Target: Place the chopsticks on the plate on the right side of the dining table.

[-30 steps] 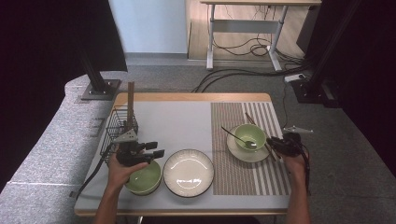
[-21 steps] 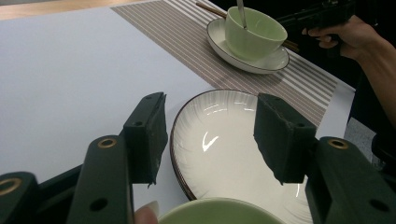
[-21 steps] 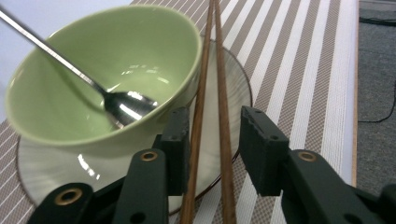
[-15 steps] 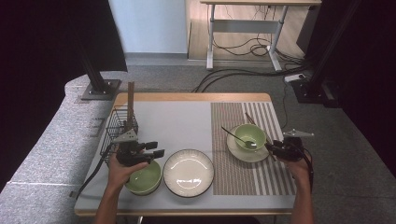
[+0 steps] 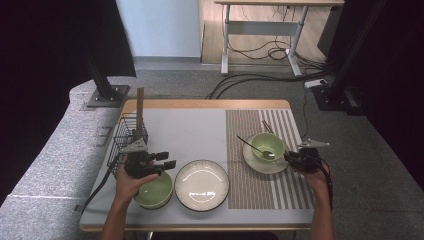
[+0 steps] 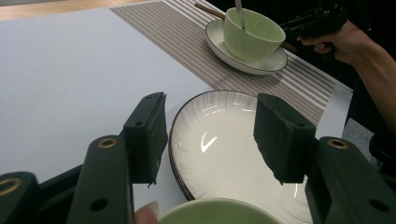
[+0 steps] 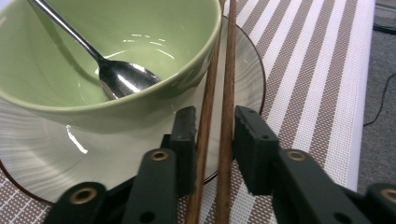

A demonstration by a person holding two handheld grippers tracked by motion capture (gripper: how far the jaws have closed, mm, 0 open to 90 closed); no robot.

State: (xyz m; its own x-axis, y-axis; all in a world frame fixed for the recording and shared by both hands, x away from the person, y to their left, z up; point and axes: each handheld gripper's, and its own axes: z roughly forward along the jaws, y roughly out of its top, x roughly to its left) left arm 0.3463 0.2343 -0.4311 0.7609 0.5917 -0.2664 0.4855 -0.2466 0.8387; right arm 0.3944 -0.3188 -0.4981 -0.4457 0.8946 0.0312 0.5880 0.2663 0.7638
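Two wooden chopsticks [image 7: 215, 135] now lie between my right gripper [image 7: 212, 140] jaws, which have closed in toward them but I cannot tell if they pinch yet; half a second ago that gripper sat slightly farther from the saucer [image 5: 255, 162]. The sticks are slim, round and brown, resting against the saucer's rim, on the far side of the green bowl [image 7: 93, 60] from my left jaw. That bowl is smooth glazed ceramic and holds a shiny steel spoon [image 7: 119, 77] lying down its inner wall. Under the sticks is a woven striped mat [image 7: 317, 70]. My left gripper [image 6: 210, 135] has not moved: jaws released and wide apart, holding nothing, over a ribbed white plate [image 6: 224, 154] with a dark edge. A second green bowl [image 6: 219, 212] sits just under the jaws, empty.
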